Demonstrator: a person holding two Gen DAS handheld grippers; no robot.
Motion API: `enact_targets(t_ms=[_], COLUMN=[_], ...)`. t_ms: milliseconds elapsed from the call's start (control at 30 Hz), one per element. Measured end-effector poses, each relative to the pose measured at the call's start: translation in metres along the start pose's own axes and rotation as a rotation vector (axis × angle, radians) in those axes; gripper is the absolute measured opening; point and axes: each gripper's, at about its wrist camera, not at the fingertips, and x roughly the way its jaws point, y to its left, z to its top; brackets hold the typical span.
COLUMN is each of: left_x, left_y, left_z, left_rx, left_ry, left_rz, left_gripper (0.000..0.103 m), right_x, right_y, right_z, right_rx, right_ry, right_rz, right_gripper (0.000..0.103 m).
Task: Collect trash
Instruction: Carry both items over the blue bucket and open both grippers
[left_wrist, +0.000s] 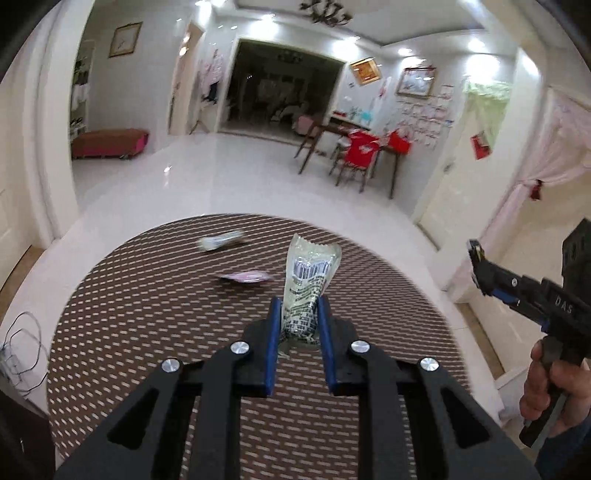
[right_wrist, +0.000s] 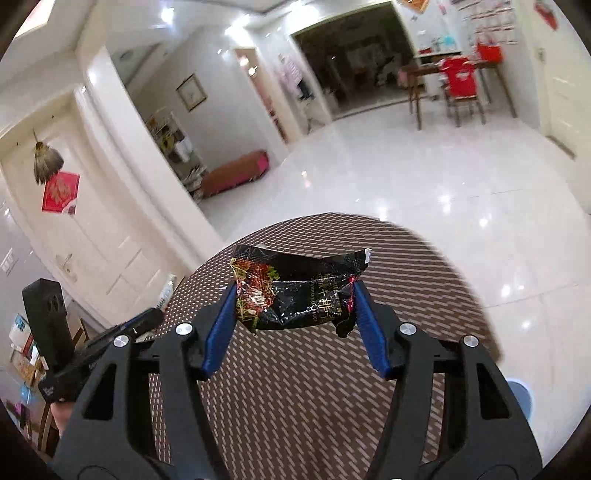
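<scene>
While the left gripper (left_wrist: 298, 306) pinches a pale, crinkled foil wrapper (left_wrist: 308, 282) between its narrow blue pads, the wrapper stands upright above the round table (left_wrist: 147, 332), its top edge serrated and a barcode printed on its side. The right gripper (right_wrist: 293, 291) holds a black glossy wrapper (right_wrist: 295, 291), crumpled and stretched across widely spaced fingers, with red and gold print. Two more pieces lie on the table: a white, blurred wrapper (left_wrist: 221, 242) near the far edge and a flat pink wrapper (left_wrist: 245, 277) closer in. The tablecloth is brown, woven-looking, patterned with rows of short pale dashes.
</scene>
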Motion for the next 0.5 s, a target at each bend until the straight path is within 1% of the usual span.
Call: enact_targets(t_ms=[100,233,300,333,400,500], left_x=[-0.005,0.003,0.008,0.012,0.021,0.038], left_y=[-0.033,-0.078,-0.097,-0.113,-0.140,-0.173], left_z=[-0.004,-0.012,-0.017,-0.021,-0.028,-0.039], left_rx=[0.014,0.058,0.088,0.113,0.165,0.210], left_ry=[-0.010,0.029,0.055,0.073,0.107,0.157], left_rz=[-0.060,-0.143,-0.184,-0.211,-0.263,-0.321], left_gripper=[0.019,0.019,0.019,0.019,0.019,0.019], right_x=[-0.047,-0.091,-0.105,-0.113,-0.124,-0.134], right_y=[-0.025,-0.053,-0.064,-0.071,-0.084,-0.106], right_z=[-0.010,-0.023,-0.029,-0.033,-0.039,-0.049], right_rx=[0.025,0.086,0.113,0.132,0.166,0.228], right_ry=[-0.035,-0.069,-0.081,-0.088,-0.095,-0.097], right_rz=[-0.080,-0.155,-0.188,-0.205,-0.240,-0.291], right_gripper=[0.060,0.060,0.060,0.060,0.060,0.061])
